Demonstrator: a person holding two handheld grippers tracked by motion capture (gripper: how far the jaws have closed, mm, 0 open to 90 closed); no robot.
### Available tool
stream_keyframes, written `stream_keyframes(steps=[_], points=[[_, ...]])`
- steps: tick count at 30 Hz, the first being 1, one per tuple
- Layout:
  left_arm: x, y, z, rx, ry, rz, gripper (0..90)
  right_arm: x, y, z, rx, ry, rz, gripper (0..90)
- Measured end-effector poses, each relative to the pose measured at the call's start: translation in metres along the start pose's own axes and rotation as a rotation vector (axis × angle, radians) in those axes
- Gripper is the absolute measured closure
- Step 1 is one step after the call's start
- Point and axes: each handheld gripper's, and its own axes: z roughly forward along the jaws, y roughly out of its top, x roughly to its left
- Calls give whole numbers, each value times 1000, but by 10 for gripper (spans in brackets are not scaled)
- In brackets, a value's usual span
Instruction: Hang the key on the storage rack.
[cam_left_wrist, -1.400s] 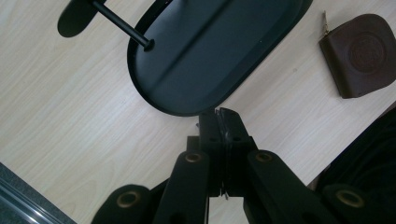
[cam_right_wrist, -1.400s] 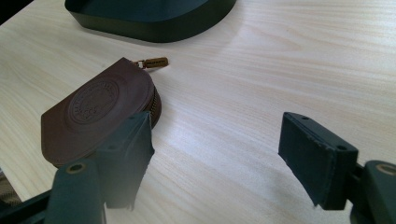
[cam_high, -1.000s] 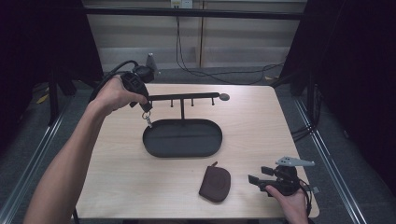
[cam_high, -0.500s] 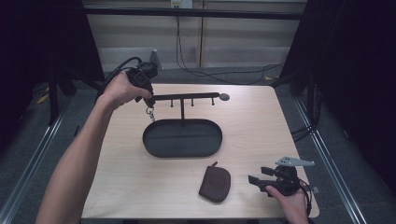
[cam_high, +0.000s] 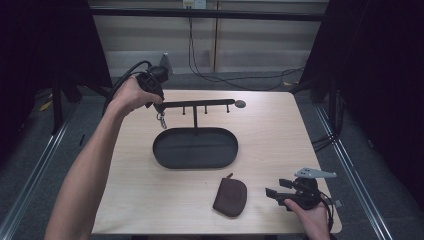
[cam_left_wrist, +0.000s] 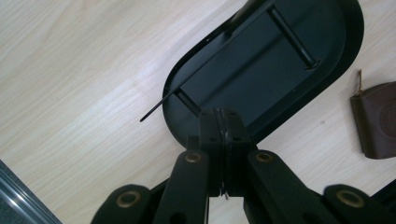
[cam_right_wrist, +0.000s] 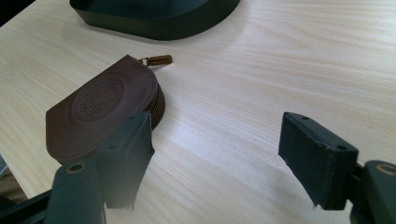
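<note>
Left gripper (cam_high: 159, 104): raised at the left end of the stand's hook bar, jaws pressed together on a small metal keyring (cam_high: 162, 120) that dangles just below them in the high view; in the left gripper view a thin sliver of metal sits in the seam between the closed pads, too small to make out properly.
Keyring position: hanging in the air beside the bar's left tip, above the table between the tray's left rim and the far left corner; whether it touches the bar I cannot tell.
Stand (cam_high: 196, 104): a thin black crossbar with short pegs, on a post rising from the oval black tray (cam_high: 195, 160) at the table's middle.
Right gripper (cam_high: 274, 192): low at the near right corner of the table, jaws wide apart, nothing between them; it points toward the pouch.
Pouch (cam_high: 230, 196): brown leather, zipped, lying flat near the front edge, just left of the right gripper; its zip pull points toward the tray.
Table (cam_high: 270, 135): pale wood.
</note>
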Motion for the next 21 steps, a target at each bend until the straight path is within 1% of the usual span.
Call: stream_keyframes(steps=[1,2,5,6,7,8,9,10,12,14,18,19,20,21], points=[[0,0,0,0,0,0,895,0,0,0,0,0,0,261],[-1,1,1,-2,13,-2,895,0,0,0,7,-1,6,261],[0,1,1,-8,10,-10,889,0,0,0,7,-1,3,261],[2,0,0,-1,15,-13,881,0,0,0,7,-1,4,261],[2,-1,0,-7,18,-22,861,0,0,0,6,0,6,261],[2,-1,0,-7,18,-22,840,0,0,0,6,0,6,261],[4,-2,0,-10,20,-29,840,-1,0,1,6,-1,4,261],[5,-3,0,-12,14,-33,834,-1,0,1,9,0,9,261],[6,-8,-2,-39,10,-57,831,-1,1,2,9,1,13,261],[6,-9,-2,-36,3,-49,813,-2,1,3,10,1,19,261],[11,-20,-5,-55,-9,-73,781,-2,1,3,12,0,15,261],[11,-20,-5,-55,-9,-73,765,-2,1,3,12,0,15,261],[13,-24,-6,-65,-14,-83,765,-2,1,3,12,-1,15,261],[14,-29,-8,-81,-33,-84,769,-2,1,3,12,-2,15,261]])
